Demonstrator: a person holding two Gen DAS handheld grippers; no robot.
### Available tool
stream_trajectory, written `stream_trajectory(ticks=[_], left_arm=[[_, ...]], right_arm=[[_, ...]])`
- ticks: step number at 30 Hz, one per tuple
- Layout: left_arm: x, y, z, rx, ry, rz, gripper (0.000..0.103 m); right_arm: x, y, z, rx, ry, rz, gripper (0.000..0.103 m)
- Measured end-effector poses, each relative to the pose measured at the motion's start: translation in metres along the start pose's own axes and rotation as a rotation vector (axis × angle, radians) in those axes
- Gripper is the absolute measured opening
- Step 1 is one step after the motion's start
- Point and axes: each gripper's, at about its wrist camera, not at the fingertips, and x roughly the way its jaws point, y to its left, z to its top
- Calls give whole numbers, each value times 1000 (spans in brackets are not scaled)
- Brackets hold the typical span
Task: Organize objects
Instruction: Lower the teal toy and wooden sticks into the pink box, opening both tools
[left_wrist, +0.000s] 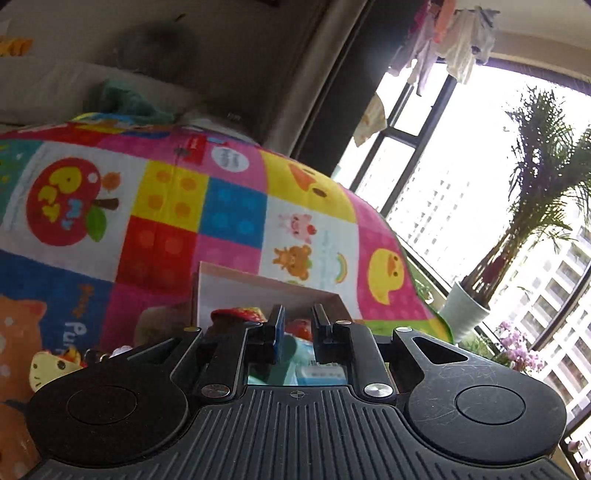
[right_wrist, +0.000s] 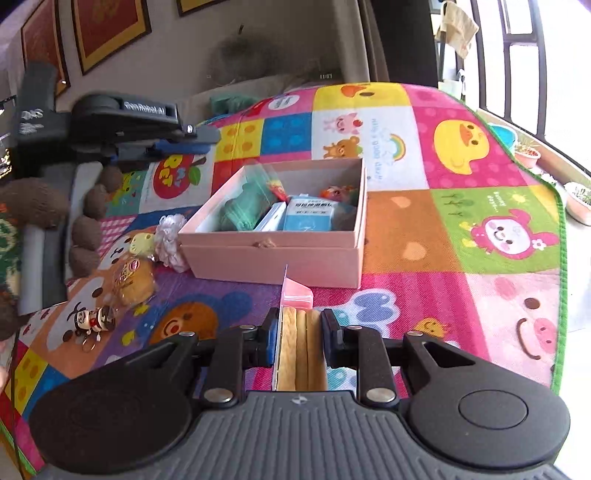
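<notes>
While my left gripper (left_wrist: 297, 332) hangs off at the far side of the pink box (right_wrist: 273, 254), seen at about ten o'clock in the right wrist view, its jaws stand slightly apart with nothing between them, released. From its own camera the box's white inner wall (left_wrist: 258, 295) rises just ahead at twelve o'clock, and through the gap I look down on the blue packet (left_wrist: 325, 374) already lying inside. So my left side is the nearer one to the box, but it carries nothing.

Moving across to my right gripper (right_wrist: 299, 332), the jaws are clenched on a packet of biscuit sticks (right_wrist: 301, 354), pinched across its narrow width. Its long axis runs straight out along my fingers, from six o'clock toward twelve, and the pink sealed end (right_wrist: 295, 293) sticks out past the fingertips, reaching nearly to the box's near wall.

That wall lies dead ahead at twelve o'clock, broadside to me, so the packet points squarely at it. I judge the coming move turns on this: the packet is low, in front of the wall, and must rise over the rim before going forward. Inside, a green item (right_wrist: 240, 210) fills the left, the blue packet the middle, leaving little bare floor that I can make out.
</notes>
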Motion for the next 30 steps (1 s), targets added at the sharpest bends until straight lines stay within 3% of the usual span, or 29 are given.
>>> stream_trajectory(ticks=[3,8,13,18,21,27,30], left_arm=[[-17,11,-16,7,15,28,17],[-57,18,-63,47,67,6,17],[-82,18,-108,139,145,19,17],[-103,34,-115,106,132,29,17],[-111,43,-108,105,93,60,17],[-126,69,-101,75,32,123,17],[-132,87,-99,29,7,177,17]], right_arm=[[2,-5,10,0,-13,-20,22],[19,-1,52,-43,-104,-64,22],[76,13,89,-119,-192,-222,22],[143,22,84,-162,-145,-316,22],[162,24,69,-207,-128,-370,22],[115,21,56,-140,-125,-271,29],[86,19,47,-122,-139,-258,46]])
